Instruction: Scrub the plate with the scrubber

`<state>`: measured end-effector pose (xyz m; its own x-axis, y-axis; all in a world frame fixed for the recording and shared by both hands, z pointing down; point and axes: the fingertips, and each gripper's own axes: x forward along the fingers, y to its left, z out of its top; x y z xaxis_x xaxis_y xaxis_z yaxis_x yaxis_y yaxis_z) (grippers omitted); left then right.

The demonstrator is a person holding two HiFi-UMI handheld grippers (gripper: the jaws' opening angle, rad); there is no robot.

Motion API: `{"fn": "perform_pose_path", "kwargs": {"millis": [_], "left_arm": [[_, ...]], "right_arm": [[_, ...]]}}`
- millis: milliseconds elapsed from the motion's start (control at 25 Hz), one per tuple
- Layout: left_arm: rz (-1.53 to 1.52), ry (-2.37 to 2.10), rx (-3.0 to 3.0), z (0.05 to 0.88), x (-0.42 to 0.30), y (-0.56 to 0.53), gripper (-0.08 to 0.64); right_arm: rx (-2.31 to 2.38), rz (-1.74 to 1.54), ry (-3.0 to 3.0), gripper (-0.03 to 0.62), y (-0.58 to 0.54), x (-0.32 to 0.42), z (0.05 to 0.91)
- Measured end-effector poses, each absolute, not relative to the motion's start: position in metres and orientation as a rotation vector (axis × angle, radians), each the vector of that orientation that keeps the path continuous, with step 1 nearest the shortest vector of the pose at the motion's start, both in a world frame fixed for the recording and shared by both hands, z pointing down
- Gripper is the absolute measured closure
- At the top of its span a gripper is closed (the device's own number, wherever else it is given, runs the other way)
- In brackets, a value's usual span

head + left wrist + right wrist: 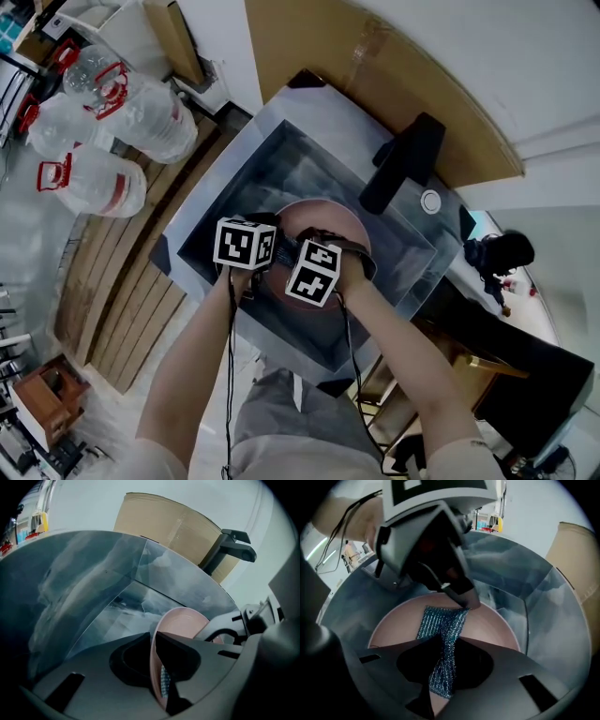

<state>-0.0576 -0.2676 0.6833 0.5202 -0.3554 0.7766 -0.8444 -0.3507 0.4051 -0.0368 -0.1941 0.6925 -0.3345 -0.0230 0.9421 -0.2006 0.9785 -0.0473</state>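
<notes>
Steel sink (208, 192) walls fill the background, with a black faucet (403, 164) at the sink's far edge. Inside the sink is the pink plate (497, 625), its rim pinched between the left gripper's (153, 641) jaws (probably to steady it against rubbing). The right gripper (443, 651) is clamped on the blue-green scrubber (440, 620), whose free end lies spread on the plate's face, ready for scrubbing.

Shells on left gripper (153, 639) and right gripper (446, 644) are showing dark grey, each carrying a white cube with black square markers. Thin black cables (231, 375) are trailing below the left cube (246, 242) — person is wearing grey clothes (281, 427).
</notes>
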Motion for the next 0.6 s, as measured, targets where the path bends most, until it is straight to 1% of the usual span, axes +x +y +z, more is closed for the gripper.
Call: {"fn": "perform_pose_path", "kwargs": {"millis": [200,320,440,600], "left_arm": [[0.737,-0.985,1.919,0.684,-0.059,-0.266,0.515],[0.744,-0.991,1.921,0.684,-0.06,-0.266,0.517],[0.749,-0.999,1.92,0.684,-0.06,-0.266,0.517],[0.74,-1.0,1.918,0.685,-0.059,-0.265,0.517]], "right_arm": [[0.281,0.014,-1.789,0.494,-0.258,-0.003,0.696],[0.352,-0.011,-1.699,0.495,-0.279,0.028,0.696],[0.345,-0.071,-1.524,0.499,-0.275,0.068,0.697],[0.219,0.04,-1.478,0.5,-0.228,0.089,0.696]]}}
